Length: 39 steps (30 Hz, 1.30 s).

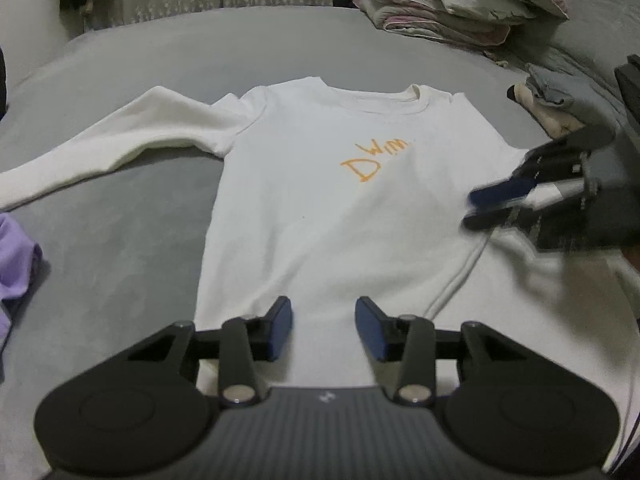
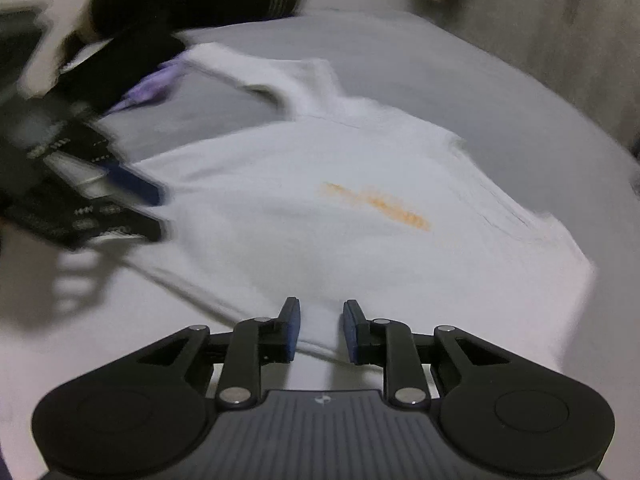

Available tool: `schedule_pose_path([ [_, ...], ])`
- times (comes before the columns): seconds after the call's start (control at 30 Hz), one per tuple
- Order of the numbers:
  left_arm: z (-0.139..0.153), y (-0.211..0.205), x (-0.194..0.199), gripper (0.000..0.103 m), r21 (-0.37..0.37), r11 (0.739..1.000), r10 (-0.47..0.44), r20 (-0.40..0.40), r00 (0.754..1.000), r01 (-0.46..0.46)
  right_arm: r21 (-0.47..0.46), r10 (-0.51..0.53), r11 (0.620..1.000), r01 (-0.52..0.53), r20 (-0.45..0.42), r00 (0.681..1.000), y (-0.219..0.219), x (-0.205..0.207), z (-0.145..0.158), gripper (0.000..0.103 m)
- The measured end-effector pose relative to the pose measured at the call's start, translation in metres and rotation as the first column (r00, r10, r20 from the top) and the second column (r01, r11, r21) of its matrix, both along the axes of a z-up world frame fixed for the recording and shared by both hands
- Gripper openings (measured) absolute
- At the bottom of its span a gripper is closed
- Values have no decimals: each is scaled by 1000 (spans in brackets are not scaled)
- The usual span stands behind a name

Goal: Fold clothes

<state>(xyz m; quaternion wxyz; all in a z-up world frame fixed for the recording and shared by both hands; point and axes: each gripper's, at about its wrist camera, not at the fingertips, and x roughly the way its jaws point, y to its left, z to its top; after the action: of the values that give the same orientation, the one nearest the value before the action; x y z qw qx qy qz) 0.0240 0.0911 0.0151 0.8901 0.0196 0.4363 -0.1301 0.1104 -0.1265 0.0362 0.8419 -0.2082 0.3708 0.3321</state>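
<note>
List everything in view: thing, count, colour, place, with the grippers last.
sweatshirt: one, white with orange lettering, spread flat mid-bed, one sleeve stretched out to the picture's left
bed cover: one, grey, under everything
purple garment: one, lilac, at the bed's left edge
bedding pile: one, cream and pink, far end of the bed
folded clothes: small stack, grey and cream, right of the sweatshirt
left gripper: black, blue pads, jaws apart over the hem
right gripper: black, blue pads, jaws apart over the sweatshirt's edge

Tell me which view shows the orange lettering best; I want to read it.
The left wrist view: the orange lettering on the white sweatshirt is sharp and faces the camera. The right wrist view shows only a blurred orange streak.
</note>
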Motion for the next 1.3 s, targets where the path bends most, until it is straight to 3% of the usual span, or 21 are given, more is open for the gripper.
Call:
schedule_pose_path([
  [0.13, 0, 3, 1, 38, -14, 1000, 0, -7, 1000, 0, 55, -212, 975, 215, -52, 976, -64, 32, 3, 19],
  [0.27, 0, 5, 0, 38, -19, 1000, -5, -4, 1000, 5, 62, -337, 937, 345, -105, 936, -105, 46, 2, 16],
  [0.33, 1, 4, -1, 40, -24, 1000, -8, -2, 1000, 8, 46, -349, 933, 356, -114, 930, -106, 46, 4, 16],
  [0.4, 1, 3, -2, 41, -28, 1000, -11, -2, 1000, 11, 3, -343, 939, 344, -68, 937, -94, 43, 9, 16],
  [0.5, 2, 3, -1, 42, -37, 999, -10, -8, 1000, 10, 55, -353, 934, 353, -3, 935, -84, 45, 18, 16],
  [0.63, 2, 5, 0, 42, -42, 999, -12, -14, 1000, 12, 87, -408, 913, 400, 111, 906, -71, 59, 15, 22],
  [0.77, 1, 6, 0, 42, -45, 999, -16, -14, 1000, 16, 138, -497, 861, 489, 27, 867, -82, 90, -8, 22],
  [0.8, 1, 6, 1, 43, -50, 999, -17, -15, 1000, 16, 143, -513, 850, 507, 10, 858, -87, 95, -15, 30],
  [0.87, 2, 10, 2, 43, -75, 997, -12, -21, 1000, 10, 158, -529, 840, 520, 21, 848, -94, 97, -20, 38],
  [0.97, 4, 16, 4, 43, -119, 993, -2, -31, 1000, -2, 157, -569, 814, 559, 24, 822, -97, 101, -12, 42],
  [1.03, 6, 20, 7, 43, -153, 988, 5, -31, 1000, -10, 212, -590, 796, 567, 64, 805, -101, 102, -3, 42],
  [1.1, 10, 23, 9, 43, -171, 985, 10, -16, 1000, -13, 316, -605, 760, 568, 24, 796, -116, 111, 4, 42],
  [1.23, 14, 31, 11, 43, -202, 979, 25, 14, 1000, -21, 385, -634, 691, 611, -82, 769, -139, 140, -3, 39],
  [1.3, 14, 33, 14, 43, -206, 978, 32, 16, 999, -28, 406, -611, 681, 609, -144, 779, -145, 154, -15, 20],
])
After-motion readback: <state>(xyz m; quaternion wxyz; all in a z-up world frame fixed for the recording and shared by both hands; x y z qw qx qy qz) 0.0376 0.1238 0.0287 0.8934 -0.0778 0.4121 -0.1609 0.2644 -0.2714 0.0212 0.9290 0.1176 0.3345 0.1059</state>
